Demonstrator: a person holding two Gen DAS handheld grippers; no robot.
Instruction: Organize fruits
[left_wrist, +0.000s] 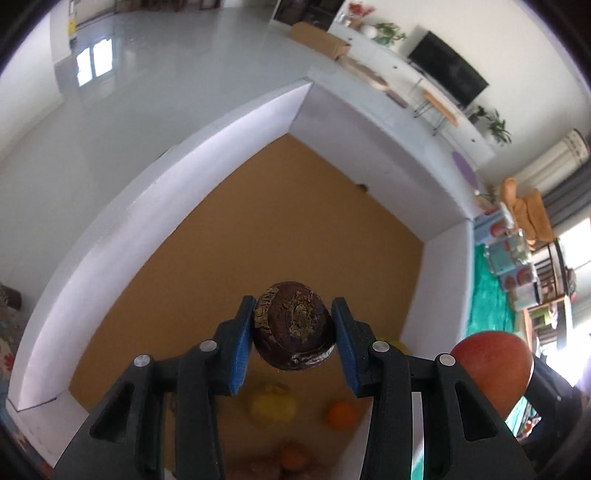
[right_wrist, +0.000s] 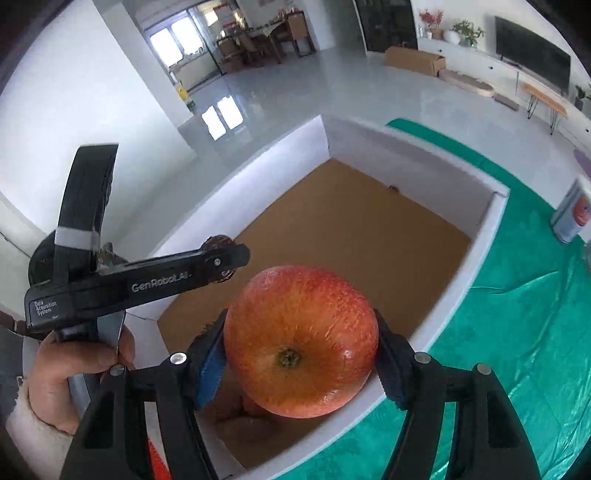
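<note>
Largest item: white foam box (right_wrist: 476, 254), thick straight walls, matte, floored with a flat tan cardboard sheet (left_wrist: 280, 221). It sits on the surface, which is draped in crinkled green cloth (right_wrist: 517, 332), to the right of and below the right claw. Both claws hang over the open top of the box, presumably so each fruit can be lowered straight in.

Right claw (right_wrist: 301, 360): spread wide and clamped on a red-orange apple (right_wrist: 301, 341), blossom end facing the camera. Skin glossy, finely streaked, round. The blue ribbed pads (right_wrist: 210, 373) bear on opposite flanks, which suits a smooth sphere that could roll out of a narrower pinch.

Left claw (left_wrist: 293, 332): partly closed around a dark brown-purple fruit (left_wrist: 293, 330), smaller than the apple, oblate, with rough dried calyx remnants on the facing end. Likely a mangosteen; cannot confirm from this angle. Pads meet its sides squarely.

Below and behind the left claw, resting on the box floor: a yellow lumpy fruit (left_wrist: 273, 404), a small orange (left_wrist: 341, 413), and another orange-toned fruit (left_wrist: 293, 456), all out of focus. They cluster at the near end; the far end of the floor ahead of both claws shows only cardboard.
</note>
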